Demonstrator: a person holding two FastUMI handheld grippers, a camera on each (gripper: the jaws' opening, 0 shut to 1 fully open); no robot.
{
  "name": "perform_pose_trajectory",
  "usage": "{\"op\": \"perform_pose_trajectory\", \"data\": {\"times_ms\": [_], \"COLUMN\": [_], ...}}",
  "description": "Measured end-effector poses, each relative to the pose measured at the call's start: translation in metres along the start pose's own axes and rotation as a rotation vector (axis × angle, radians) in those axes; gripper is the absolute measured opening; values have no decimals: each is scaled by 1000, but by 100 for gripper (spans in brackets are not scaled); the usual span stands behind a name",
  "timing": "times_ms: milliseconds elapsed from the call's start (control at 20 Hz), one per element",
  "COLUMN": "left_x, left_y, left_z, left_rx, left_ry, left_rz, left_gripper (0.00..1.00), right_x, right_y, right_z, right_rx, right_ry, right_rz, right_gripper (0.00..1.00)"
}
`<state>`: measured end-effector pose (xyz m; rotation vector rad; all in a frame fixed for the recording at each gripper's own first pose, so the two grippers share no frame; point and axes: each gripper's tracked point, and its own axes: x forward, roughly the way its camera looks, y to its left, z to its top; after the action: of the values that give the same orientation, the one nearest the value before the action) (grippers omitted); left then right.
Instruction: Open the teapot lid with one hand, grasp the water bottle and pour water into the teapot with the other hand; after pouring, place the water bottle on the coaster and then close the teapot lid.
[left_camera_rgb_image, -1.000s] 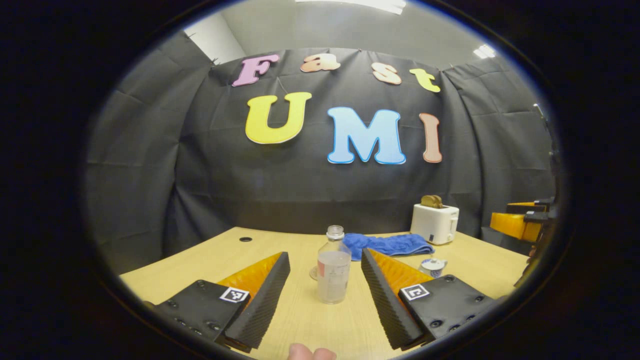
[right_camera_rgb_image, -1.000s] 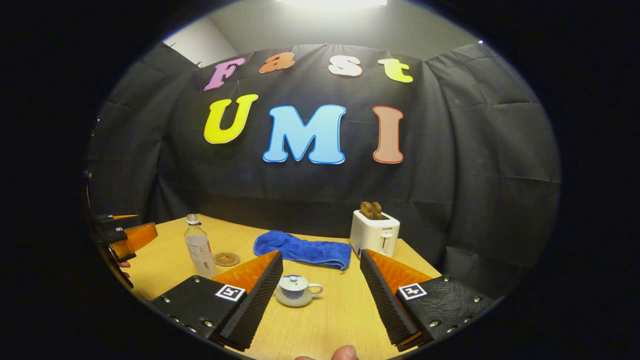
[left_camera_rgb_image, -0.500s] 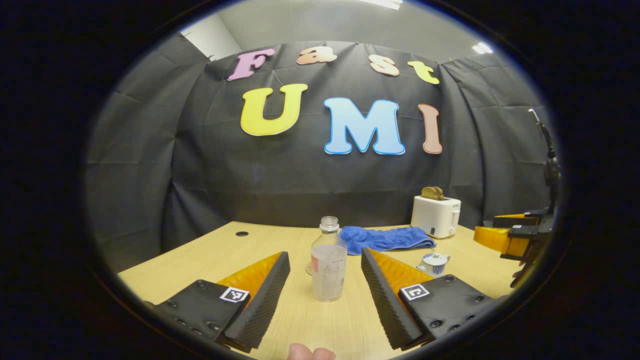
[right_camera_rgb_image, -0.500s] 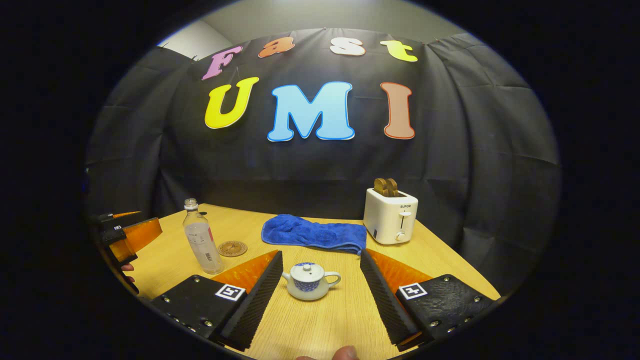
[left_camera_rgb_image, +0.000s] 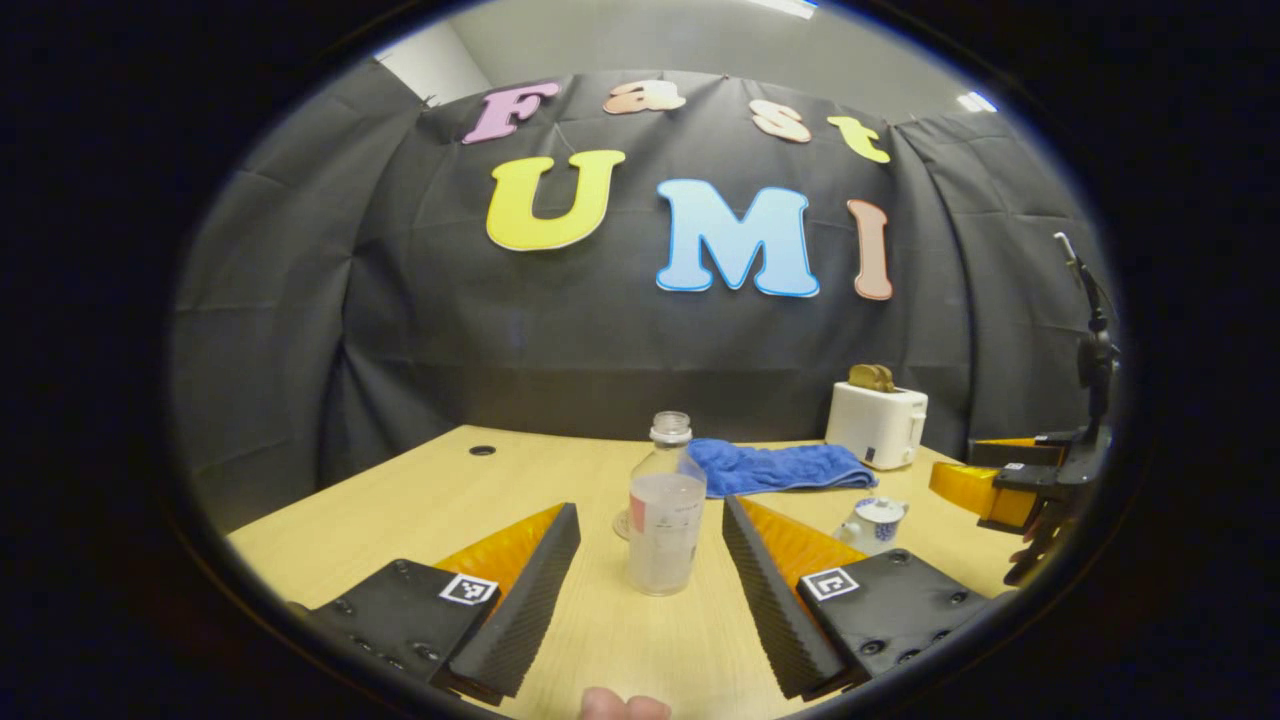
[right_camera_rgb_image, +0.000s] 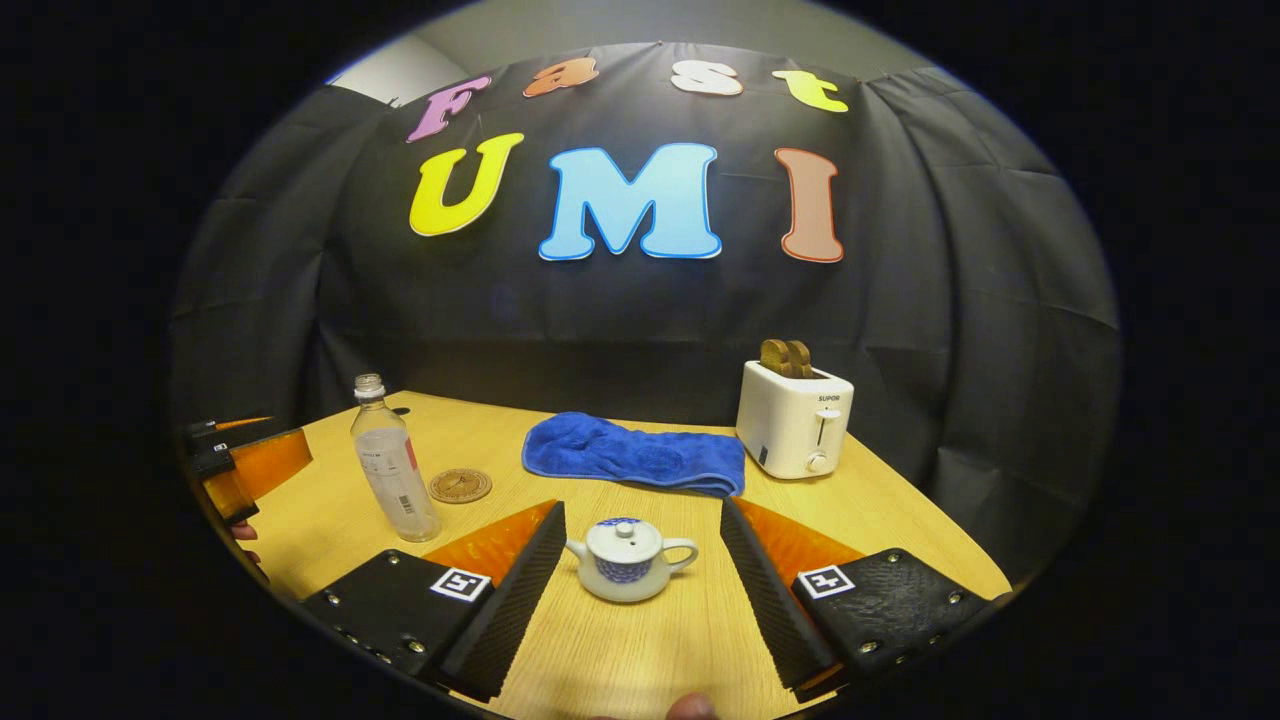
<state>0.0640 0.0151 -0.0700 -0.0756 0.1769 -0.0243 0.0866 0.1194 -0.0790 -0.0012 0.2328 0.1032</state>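
Wooden desk top shows between the wide-spread, empty fingers of the left gripper (left_camera_rgb_image: 650, 600), which frame the upright water bottle (left_camera_rgb_image: 664, 520) without touching, seemingly lined up to grasp it. The right gripper (right_camera_rgb_image: 640, 595), equally open and empty, frames the teapot (right_camera_rgb_image: 625, 560), lid (right_camera_rgb_image: 622, 540) still on, near the desk's front edge. The coaster (right_camera_rgb_image: 460, 486) lies just beside the bottle, handy for setting it down.

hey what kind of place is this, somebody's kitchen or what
Likely a staged recording booth, not a kitchen: black cloth hangs behind a wooden table set with a toaster, a blue towel and a small teapot, with handheld grippers aimed at them.
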Motion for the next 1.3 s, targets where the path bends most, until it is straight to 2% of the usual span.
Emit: {"op": "perform_pose_trajectory", "data": {"times_ms": [550,750,800,950,1150,1300], "left_x": [3,7,7,6,11,12], "left_y": [11,12,10,8,10,11], "left_z": [-19,-29,-29,-28,-30,-37], "left_rx": [-12,-36,-38,-24,-26,-31], "left_ry": [38,61,62,59,62,71], "left_rz": [-15,-26,-32,-37,-47,-53], "left_gripper": [100,100,100,100,100,100], "right_x": [17,42,49,67,86,87], "right_y": [17,22,23,18,14,14], "right_z": [-14,-24,-28,-34,-43,-47], "right_rx": [-31,-31,-28,31,69,63], "right_ry": [29,57,68,99,123,137], "right_rz": [15,11,8,-11,-46,-61], "right_gripper": [96,95,87,76,75,32]}}
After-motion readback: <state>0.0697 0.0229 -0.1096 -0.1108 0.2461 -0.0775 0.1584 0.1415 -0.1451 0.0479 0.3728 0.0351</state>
